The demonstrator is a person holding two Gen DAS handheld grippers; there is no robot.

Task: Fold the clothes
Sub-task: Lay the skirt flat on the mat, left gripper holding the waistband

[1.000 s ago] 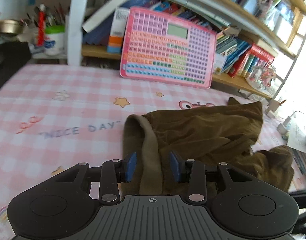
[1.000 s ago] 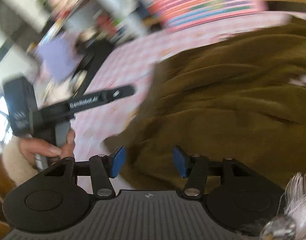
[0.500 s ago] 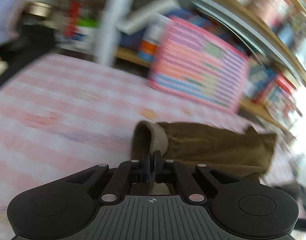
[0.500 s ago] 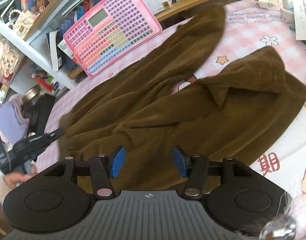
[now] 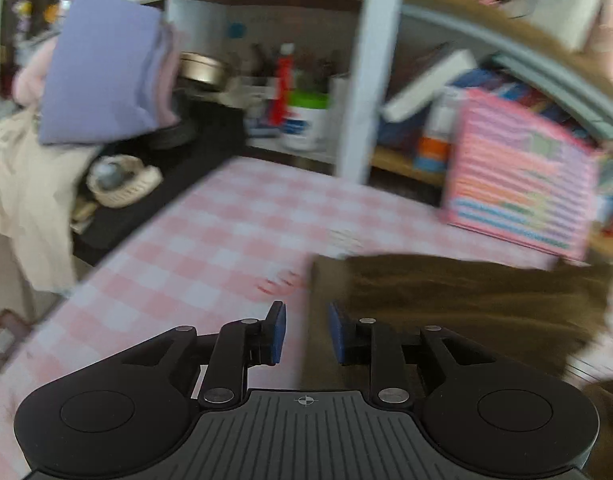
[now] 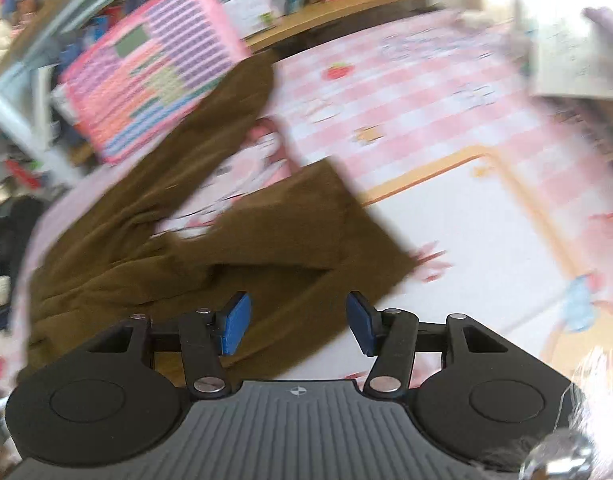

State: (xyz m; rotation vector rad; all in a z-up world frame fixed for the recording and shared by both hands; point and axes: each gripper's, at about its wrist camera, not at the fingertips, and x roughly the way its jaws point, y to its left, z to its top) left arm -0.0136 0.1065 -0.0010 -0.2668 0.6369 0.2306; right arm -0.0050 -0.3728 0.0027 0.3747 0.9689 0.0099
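From the left wrist view, the left gripper point(image 5: 305, 332) has its jaws a little way apart with nothing between them, and the edge of the brown garment point(image 5: 446, 304) runs just ahead of and under the right-hand jaw, so a careless close risks pinching the checked cloth on the counter point(image 5: 210, 264) along with it, or missing the edge. From the right wrist view, the right gripper point(image 6: 296, 328) has its jaws wide apart and empty, with the brown garment point(image 6: 234, 240) spread ahead of and left of them, two legs splayed and creased. The blur suggests quick motion, which could drag the fabric further out of line.
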